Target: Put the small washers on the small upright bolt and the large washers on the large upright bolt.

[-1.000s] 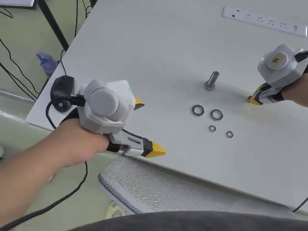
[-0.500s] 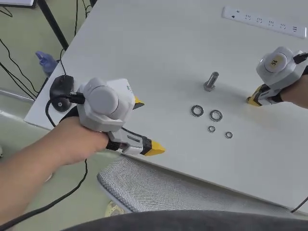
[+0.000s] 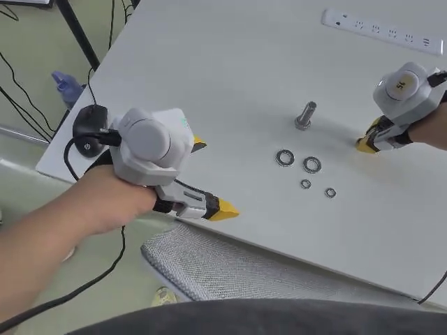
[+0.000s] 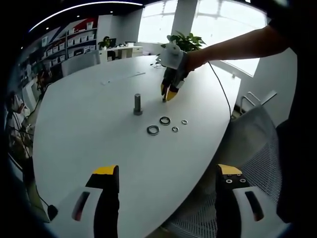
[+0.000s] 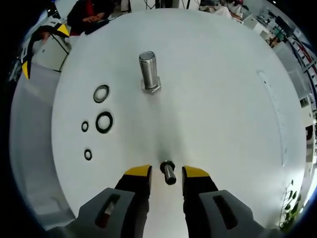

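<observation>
A large steel bolt (image 3: 305, 116) (image 5: 148, 72) (image 4: 137, 104) stands upright on the white table (image 3: 230, 77). Two large washers (image 3: 285, 158) (image 3: 312, 165) lie flat just in front of it, and two small washers (image 3: 305, 184) (image 3: 330, 192) lie a bit nearer. My right gripper (image 3: 365, 144) (image 5: 167, 178) rests low at the table's right, open, its yellow jaws straddling the small upright bolt (image 5: 168, 172) without touching it. Over the table's near left edge my left gripper (image 3: 211, 176) (image 4: 168, 181) is held wide open and empty, pointing towards the washers.
A white power strip (image 3: 380, 29) lies at the far edge. A grey mesh chair (image 3: 230, 272) sits below the near edge. A black plug and cable (image 3: 87, 132) hang by my left hand. The table is bare left of and beyond the large bolt.
The head view has shifted slightly. Both grippers stay where they were, and the bolts and washers have not moved.
</observation>
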`<state>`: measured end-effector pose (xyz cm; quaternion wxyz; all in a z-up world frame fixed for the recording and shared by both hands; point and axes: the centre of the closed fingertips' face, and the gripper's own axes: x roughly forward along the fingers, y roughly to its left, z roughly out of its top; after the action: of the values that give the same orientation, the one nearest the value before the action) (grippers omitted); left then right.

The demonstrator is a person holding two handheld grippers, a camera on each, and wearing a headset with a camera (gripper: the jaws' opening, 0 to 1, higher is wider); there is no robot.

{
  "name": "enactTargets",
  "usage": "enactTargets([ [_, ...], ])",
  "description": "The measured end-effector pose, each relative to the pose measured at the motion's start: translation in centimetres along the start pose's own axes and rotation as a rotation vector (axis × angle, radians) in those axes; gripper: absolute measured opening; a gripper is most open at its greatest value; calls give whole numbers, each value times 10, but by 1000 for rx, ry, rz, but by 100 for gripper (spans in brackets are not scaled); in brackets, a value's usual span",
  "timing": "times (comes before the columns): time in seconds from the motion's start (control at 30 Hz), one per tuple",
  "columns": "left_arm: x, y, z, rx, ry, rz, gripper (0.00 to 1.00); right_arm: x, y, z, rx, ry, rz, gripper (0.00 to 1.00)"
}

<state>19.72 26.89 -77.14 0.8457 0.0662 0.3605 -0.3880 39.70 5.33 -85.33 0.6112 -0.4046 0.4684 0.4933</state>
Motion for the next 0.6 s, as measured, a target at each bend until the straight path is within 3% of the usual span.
enactTargets([
  [0.27,-3,-4,-1,7,-3,0,79,-16,-7,7,-25,2,-14,27],
  [0.37,-4,-7,0,18,-5,3,79,-28,-2,15,10,-19,5,27],
  [0.43,-7,-6,6,27,-30,20,80,-34,1,16,-7,-13,-3,27],
  [0.6,-10,-5,9,33,-34,26,80,-48,10,20,-13,-16,-11,27],
])
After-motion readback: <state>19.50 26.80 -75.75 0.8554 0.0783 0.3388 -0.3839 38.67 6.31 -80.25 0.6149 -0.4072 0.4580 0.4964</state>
